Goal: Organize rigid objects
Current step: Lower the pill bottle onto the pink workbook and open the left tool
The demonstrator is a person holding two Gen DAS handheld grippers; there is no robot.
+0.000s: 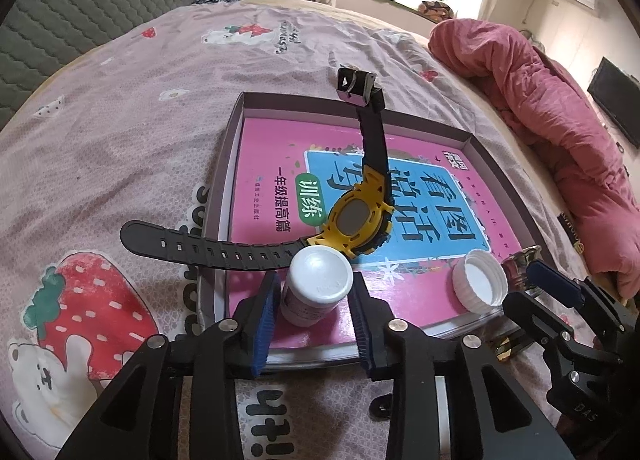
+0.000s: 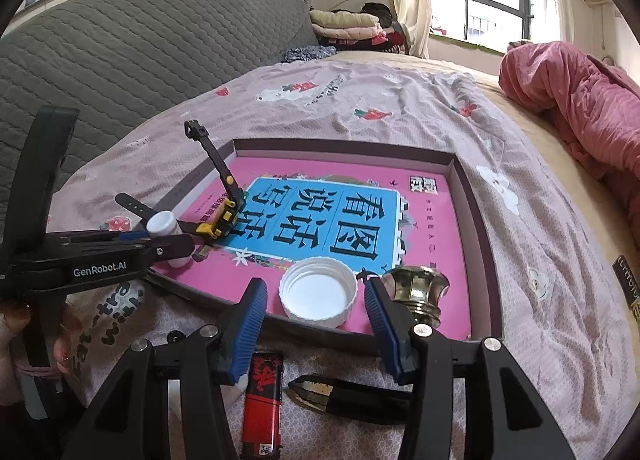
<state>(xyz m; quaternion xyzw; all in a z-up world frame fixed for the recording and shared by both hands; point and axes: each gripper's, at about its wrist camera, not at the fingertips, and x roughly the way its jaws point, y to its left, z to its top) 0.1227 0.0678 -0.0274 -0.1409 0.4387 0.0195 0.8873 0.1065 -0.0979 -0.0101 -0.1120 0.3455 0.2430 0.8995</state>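
Note:
My left gripper (image 1: 316,300) stands open around a small white bottle (image 1: 318,288) that rests upright at the near left corner of a shallow box tray (image 1: 234,132) lined with a pink book cover. A sliver of room shows at its left pad. A yellow-and-black watch (image 1: 356,220) lies just behind the bottle, one strap hanging over the tray's left rim. My right gripper (image 2: 315,286) is open above the tray's near edge, with a white cap (image 2: 318,308) lying open side up beyond its fingers. A brass knob (image 2: 418,292) stands right of the cap.
A red lighter (image 2: 262,400) and a dark pointed object (image 2: 320,392) lie on the strawberry-print sheet under my right gripper, outside the tray (image 2: 480,220). A pink quilt (image 2: 580,100) is heaped at the right. A grey padded headboard (image 2: 120,60) runs along the left.

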